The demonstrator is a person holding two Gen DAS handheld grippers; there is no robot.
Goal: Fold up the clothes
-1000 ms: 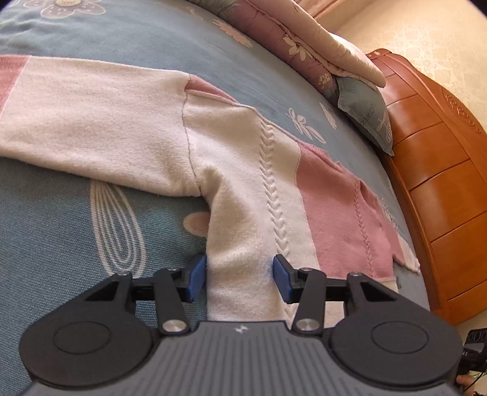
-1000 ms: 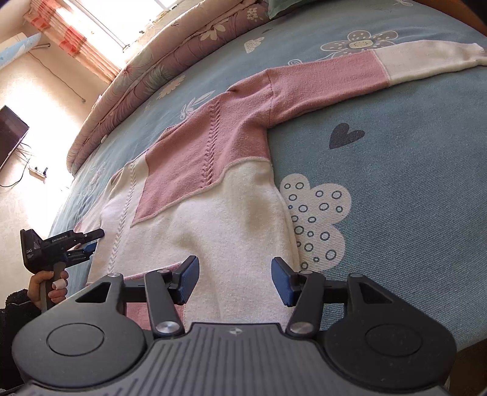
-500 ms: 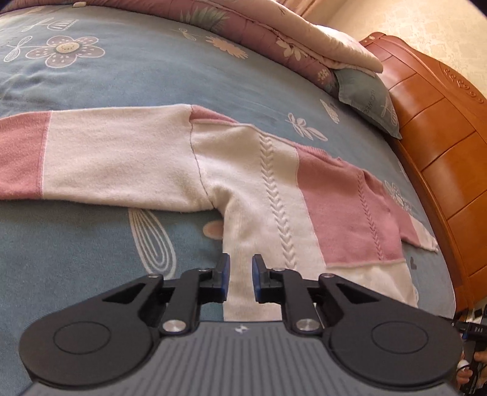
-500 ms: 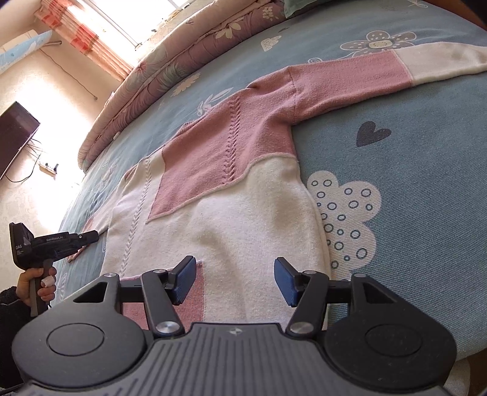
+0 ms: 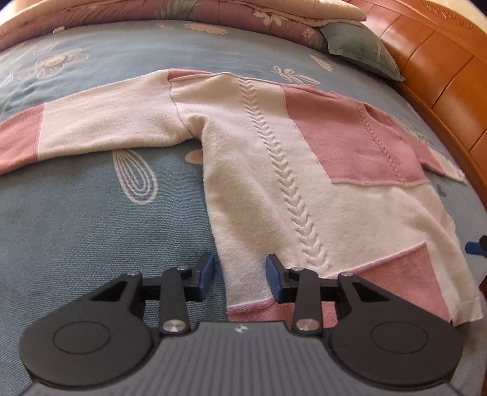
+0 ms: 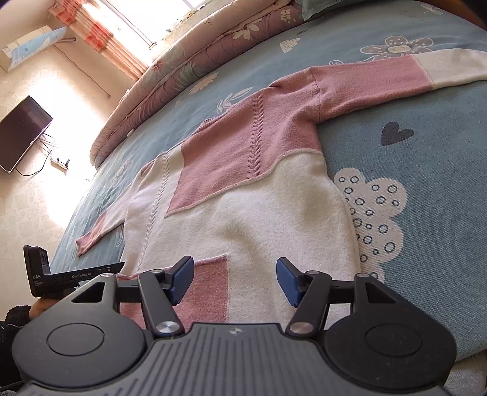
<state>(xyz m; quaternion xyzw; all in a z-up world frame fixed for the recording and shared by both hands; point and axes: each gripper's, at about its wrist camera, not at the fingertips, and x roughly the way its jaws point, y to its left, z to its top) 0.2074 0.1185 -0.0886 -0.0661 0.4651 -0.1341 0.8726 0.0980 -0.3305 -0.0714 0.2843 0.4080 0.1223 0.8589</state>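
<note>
A pink and cream patchwork sweater [image 5: 304, 170] lies flat on the blue bedspread, both sleeves spread out sideways. My left gripper [image 5: 240, 277] is open just above the sweater's bottom left corner, with the side edge of the hem between its blue pads. Seen from the right wrist, the same sweater [image 6: 258, 195] stretches away from me. My right gripper [image 6: 234, 280] is open over the hem, near its right side, nothing gripped. The left gripper's body [image 6: 73, 275] shows at the left edge of the right wrist view, held by a hand.
The blue patterned bedspread [image 5: 91, 228] surrounds the sweater. A folded quilt [image 5: 213, 12] and a pillow [image 5: 362, 51] lie at the far side. A wooden headboard [image 5: 450, 70] runs along the right. A wall television [image 6: 21, 131] and curtains [image 6: 103, 33] stand beyond the bed.
My left gripper was open, closed to a narrow gap half a second ago, and is open again, pulled back toward the hem. My right gripper stayed open and drew slightly closer to the hem.
</note>
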